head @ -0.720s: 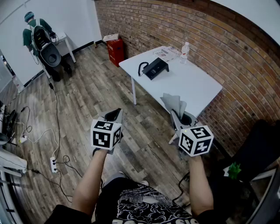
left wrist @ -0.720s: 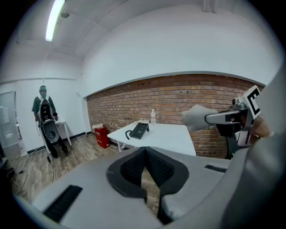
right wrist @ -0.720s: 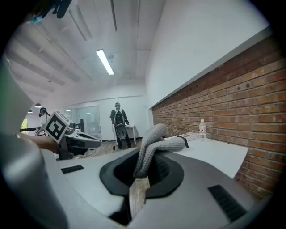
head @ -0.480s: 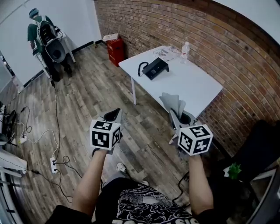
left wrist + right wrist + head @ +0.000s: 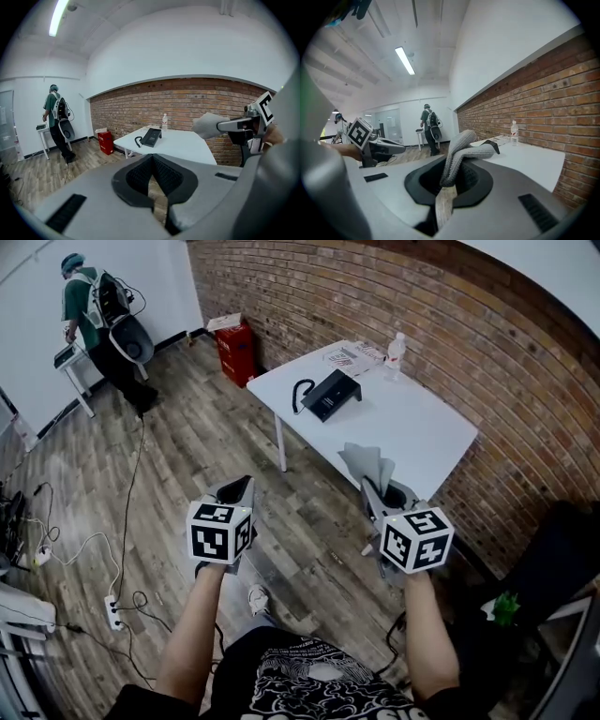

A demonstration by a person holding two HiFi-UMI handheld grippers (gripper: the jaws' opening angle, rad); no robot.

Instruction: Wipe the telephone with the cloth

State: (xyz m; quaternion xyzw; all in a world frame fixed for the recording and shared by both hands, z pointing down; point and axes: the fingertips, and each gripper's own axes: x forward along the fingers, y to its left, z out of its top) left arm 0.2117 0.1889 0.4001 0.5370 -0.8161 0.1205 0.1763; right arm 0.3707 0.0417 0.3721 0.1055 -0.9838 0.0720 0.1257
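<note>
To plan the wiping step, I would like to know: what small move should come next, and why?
Probably step closer and carry the right gripper forward toward the telephone. Its jaws already pinch the cloth, so nothing needs picking up, but the telephone lies well ahead on the table, clearly apart from the cloth.

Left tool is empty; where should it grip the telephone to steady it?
Probably take the telephone by its black base, pinched across its short width from above by the left tool, while the right tool holds the cloth. The body lies low and flat on the table, and its cord loops off the room-facing side, so keep clear there.
</note>
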